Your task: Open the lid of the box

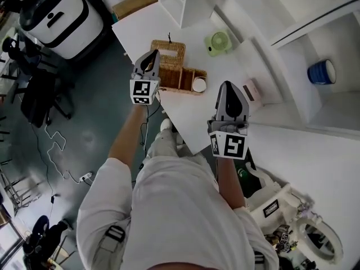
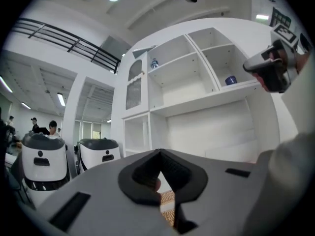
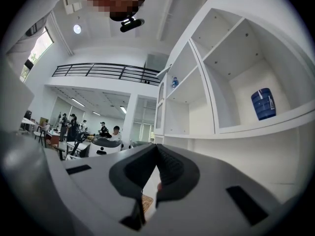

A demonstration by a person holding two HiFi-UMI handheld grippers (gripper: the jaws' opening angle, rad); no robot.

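The person's left arm reaches out long and almost straight. The right arm is bent and stays closer to the body. Each hand holds its tongs flat, pointing forward and not down.

The left tongs are pinched tight with nothing in them. In the left gripper view the two tips meet, and a bit of brown weave shows under them. The right tongs are pinched together too, and they hold nothing.

The box is brown and woven. It sits on the white table, right at the tips of the left tongs and a little below them. Its lid lies flat on top and looks shut. I cannot tell if the left tongs touch it. The right tongs are off to the right of the box, over the near edge of the table.

An open woven tray sits between the two tongs, up against the box. A round white thing rests in its end part.

Past the tips of the right tongs sits a small green fan. Farther off to the right of both tongs is a white shelf with a blue cup on it.
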